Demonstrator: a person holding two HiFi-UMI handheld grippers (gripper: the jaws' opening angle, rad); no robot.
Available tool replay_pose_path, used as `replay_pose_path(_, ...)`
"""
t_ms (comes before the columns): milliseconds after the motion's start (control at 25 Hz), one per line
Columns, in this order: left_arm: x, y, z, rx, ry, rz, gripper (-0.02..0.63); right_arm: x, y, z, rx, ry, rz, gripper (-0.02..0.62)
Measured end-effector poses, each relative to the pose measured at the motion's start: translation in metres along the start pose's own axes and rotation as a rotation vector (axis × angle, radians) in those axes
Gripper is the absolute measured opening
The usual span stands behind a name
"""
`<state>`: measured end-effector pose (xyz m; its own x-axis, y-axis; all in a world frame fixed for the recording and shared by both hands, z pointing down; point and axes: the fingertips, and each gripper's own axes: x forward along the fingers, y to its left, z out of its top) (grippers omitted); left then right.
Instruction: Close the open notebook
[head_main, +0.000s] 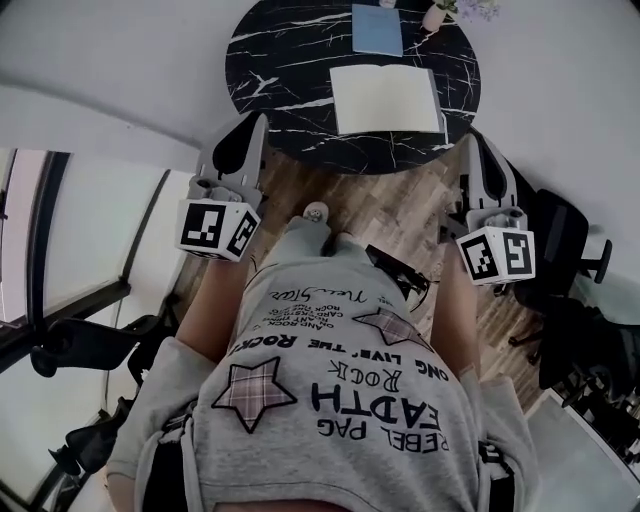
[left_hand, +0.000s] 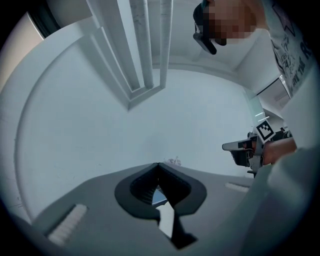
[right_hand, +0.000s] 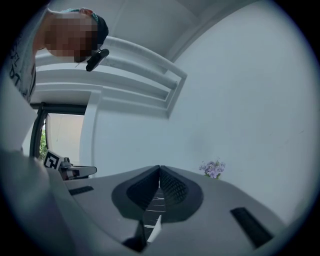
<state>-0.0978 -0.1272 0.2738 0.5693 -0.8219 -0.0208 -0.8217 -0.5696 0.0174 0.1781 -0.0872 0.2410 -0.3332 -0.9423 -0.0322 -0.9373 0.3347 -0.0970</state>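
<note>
The open notebook (head_main: 385, 98) lies flat with blank white pages up on the near right part of a round black marble table (head_main: 280, 70). Both grippers are held level in front of the table's near edge, short of the notebook. My left gripper (head_main: 259, 122) is at the left, its jaws meeting at the tip (left_hand: 159, 165) with nothing between them. My right gripper (head_main: 468, 142) is at the right, shut and empty (right_hand: 160, 168). Each gripper view shows mostly white wall.
A closed blue book (head_main: 377, 30) lies behind the notebook, and a small vase of purple flowers (head_main: 437, 14) stands at the table's far right (right_hand: 212, 168). A black office chair (head_main: 560, 240) stands at the right on the wooden floor (head_main: 400, 205). Window frames (head_main: 60, 260) run along the left.
</note>
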Motion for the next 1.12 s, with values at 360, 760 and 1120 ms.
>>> replay_pose_path(360, 0.051, 0.042, 0.013, -0.01, -0.052, -0.074, 0.009, 0.044, -0.003, 0.006, -0.015, -0.013, -0.08, 0.012)
replay_pose_path(760, 0.068, 0.065, -0.001, -0.032, -0.038, -0.062, 0.009, 0.066, -0.006, -0.005, -0.021, 0.023, -0.087, 0.012)
replay_pose_path(1120, 0.085, 0.058, 0.012, -0.027, -0.051, -0.011, 0.009, 0.076, -0.022, 0.007, -0.05, 0.027, -0.01, 0.012)
